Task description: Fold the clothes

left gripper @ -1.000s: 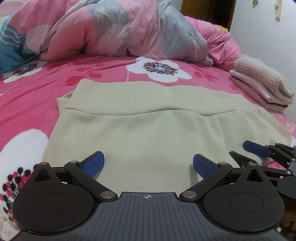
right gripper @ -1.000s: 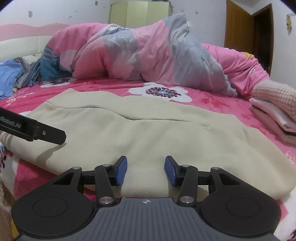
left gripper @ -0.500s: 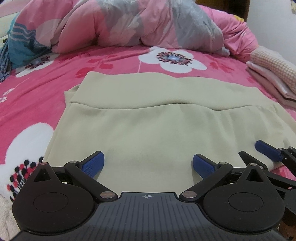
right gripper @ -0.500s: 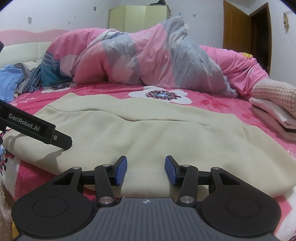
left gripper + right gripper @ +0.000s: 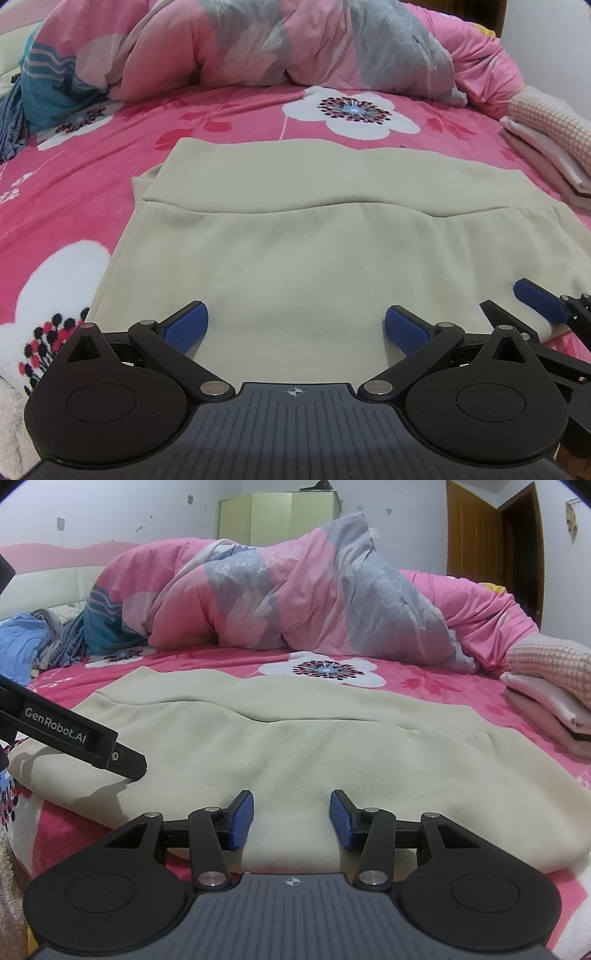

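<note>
**Near hem may slip the pinch**

The left gripper [image 5: 295,326] stands spread wide and empty above the near edge of the beige garment [image 5: 314,240]. The right gripper [image 5: 291,819] is half spread, cloth between its pads, apparently not yet pinched. The garment lies flat, partly folded, on the pink floral bedsheet [image 5: 74,184]. Closing too shallow could catch one layer only, dragging the fold askew toward the stacked folded clothes [image 5: 546,686].
</note>
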The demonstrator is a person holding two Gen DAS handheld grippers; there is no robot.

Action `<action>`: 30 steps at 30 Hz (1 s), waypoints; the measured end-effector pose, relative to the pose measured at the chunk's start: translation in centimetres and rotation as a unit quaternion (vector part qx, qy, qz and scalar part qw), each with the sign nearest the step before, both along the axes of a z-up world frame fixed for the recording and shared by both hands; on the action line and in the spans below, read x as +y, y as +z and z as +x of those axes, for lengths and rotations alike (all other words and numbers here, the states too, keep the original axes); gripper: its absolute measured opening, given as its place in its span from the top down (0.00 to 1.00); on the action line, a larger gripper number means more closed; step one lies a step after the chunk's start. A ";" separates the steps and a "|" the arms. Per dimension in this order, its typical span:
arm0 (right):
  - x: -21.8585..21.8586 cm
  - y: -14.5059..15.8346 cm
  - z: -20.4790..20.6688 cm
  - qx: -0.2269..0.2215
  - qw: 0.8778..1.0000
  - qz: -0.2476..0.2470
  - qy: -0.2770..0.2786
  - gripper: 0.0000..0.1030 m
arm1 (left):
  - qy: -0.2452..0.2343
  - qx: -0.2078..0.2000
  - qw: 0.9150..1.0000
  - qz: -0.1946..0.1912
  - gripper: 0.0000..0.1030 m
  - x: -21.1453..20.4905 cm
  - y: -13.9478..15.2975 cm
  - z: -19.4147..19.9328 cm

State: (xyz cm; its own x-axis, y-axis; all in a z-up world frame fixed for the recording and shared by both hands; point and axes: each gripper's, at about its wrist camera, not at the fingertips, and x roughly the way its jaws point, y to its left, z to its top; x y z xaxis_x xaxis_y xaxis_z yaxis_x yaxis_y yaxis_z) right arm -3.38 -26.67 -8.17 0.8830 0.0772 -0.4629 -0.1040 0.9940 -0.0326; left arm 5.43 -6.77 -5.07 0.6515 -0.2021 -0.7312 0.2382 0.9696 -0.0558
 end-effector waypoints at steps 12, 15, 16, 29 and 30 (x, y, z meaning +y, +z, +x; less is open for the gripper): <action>0.2 0.2 0.1 0.005 1.000 0.000 -0.003 0.53 | 0.001 0.006 1.000 -0.002 0.00 0.2 -0.1 0.1; 0.2 0.2 0.1 0.006 1.000 0.000 -0.004 0.53 | 0.001 0.007 1.000 -0.002 0.00 0.2 -0.1 0.1; 0.2 0.2 0.1 0.006 1.000 0.000 -0.004 0.53 | 0.000 0.007 1.000 -0.002 0.00 0.2 -0.1 0.1; 0.2 0.2 0.0 0.008 1.000 0.001 -0.004 0.53 | 0.000 0.009 1.000 0.000 0.00 0.1 -0.1 0.1; 0.1 0.2 0.1 0.008 1.000 0.001 -0.003 0.53 | 0.000 0.009 1.000 0.000 0.00 0.1 -0.1 0.2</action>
